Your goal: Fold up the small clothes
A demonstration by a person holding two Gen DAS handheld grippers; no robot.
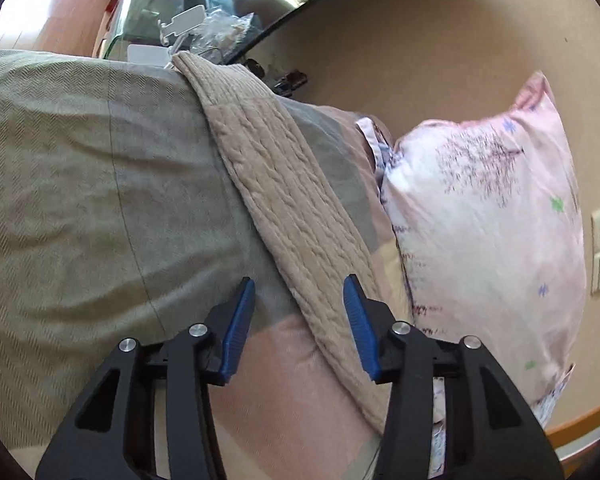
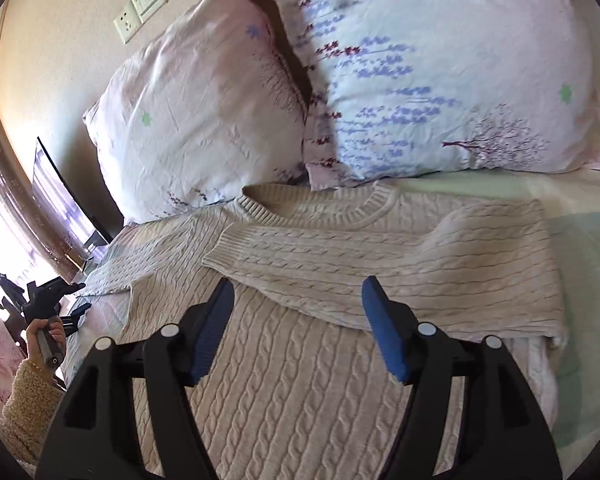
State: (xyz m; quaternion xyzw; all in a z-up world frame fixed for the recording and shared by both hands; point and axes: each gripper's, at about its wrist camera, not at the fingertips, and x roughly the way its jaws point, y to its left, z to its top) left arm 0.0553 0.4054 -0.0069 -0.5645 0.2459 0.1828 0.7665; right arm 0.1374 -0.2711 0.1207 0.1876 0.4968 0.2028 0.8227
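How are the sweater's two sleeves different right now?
The right sleeve is folded across the chest of the cable-knit sweater, lying over the body. The left sleeve is not folded in: it runs outward toward the bed's edge, off the body. The right sleeve's ribbed cuff shows near the middle; the left sleeve's cuff I cannot make out. Both are the same beige cable knit and lie flat.

It was a home bedroom: floral pillows (image 2: 204, 120) leaned against a wall above a bed (image 2: 580, 240), beside wall sockets (image 2: 142, 6).
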